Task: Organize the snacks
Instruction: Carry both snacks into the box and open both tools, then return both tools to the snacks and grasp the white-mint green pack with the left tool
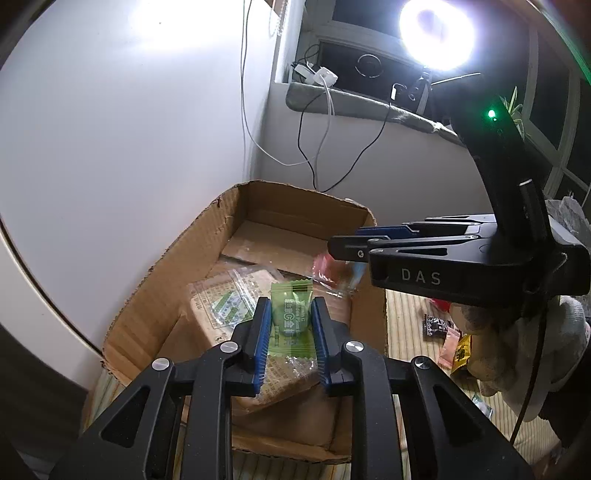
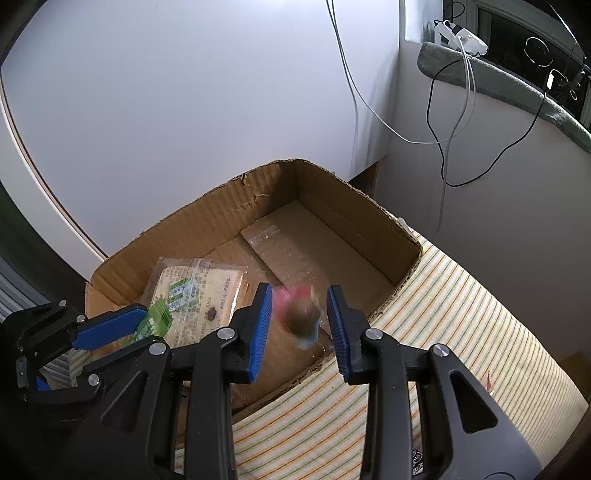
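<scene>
Hovering over an open cardboard box point(image 1: 166, 295), the left gripper point(image 1: 290, 328) holds a small green snack packet point(image 1: 290, 314) between its blue pads, the jaws narrow and pressed against the packet's two sides. Its wrapper is light green with darker green print and a barcode at the far end. Directly below it in the box lies a large clear-wrapped cracker pack point(image 1: 218, 302) with green and white label marks, resting flat on the cardboard floor toward the box's near left corner.

From the right wrist view, the right gripper point(image 2: 299, 317) is also above the box, with a blurred pink and brown snack packet point(image 2: 299, 314) between its pads. The smear makes it hard to tell whether the pads actually press on it (a visible gap shows on the right side of the packet), so I cannot tell if this one is clamped or loose. In the left wrist view the same gripper comes in from the right, its fingers over the box's far right part, with a reddish, transparent wrapper point(image 1: 328, 273) blurred below its tips.

Behind the box is a white wall point(image 1: 129, 129), and the box sits on a striped cloth point(image 2: 443, 332). A gloved hand point(image 1: 517, 343) carries the right gripper's handle, and a few more wrapped snacks point(image 1: 447, 336) lie on the cloth just beside the box's right wall. Cables point(image 2: 454, 110) hang from a grey ledge point(image 1: 362, 103), where a bright lamp point(image 1: 436, 35) glares.
</scene>
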`<move>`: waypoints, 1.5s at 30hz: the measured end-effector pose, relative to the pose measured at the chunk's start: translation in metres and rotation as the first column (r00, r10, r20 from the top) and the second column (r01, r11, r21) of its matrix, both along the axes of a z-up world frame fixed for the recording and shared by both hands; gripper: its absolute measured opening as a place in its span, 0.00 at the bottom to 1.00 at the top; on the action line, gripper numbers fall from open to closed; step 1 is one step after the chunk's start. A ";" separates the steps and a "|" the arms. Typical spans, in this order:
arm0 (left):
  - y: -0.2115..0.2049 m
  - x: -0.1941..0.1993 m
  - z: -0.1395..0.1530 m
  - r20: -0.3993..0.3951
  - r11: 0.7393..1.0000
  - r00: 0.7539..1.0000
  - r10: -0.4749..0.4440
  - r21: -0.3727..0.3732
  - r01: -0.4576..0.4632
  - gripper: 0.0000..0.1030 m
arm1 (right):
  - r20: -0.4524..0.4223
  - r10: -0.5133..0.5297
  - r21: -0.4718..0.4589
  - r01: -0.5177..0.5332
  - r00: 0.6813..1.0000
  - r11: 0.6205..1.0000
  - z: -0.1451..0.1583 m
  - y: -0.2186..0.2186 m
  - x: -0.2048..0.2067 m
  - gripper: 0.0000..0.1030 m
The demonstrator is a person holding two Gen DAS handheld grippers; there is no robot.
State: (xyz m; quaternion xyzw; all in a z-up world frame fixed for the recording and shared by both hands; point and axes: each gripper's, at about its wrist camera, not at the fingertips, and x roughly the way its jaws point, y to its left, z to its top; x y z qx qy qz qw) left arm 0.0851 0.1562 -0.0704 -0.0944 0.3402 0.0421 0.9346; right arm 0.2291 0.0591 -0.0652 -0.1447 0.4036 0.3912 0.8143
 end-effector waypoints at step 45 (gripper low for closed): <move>-0.113 -0.024 -0.012 -0.029 0.981 0.981 -0.190 -0.055 0.189 0.33 | 0.060 -0.304 0.021 0.303 0.951 0.953 0.015 -0.242 -0.063 0.81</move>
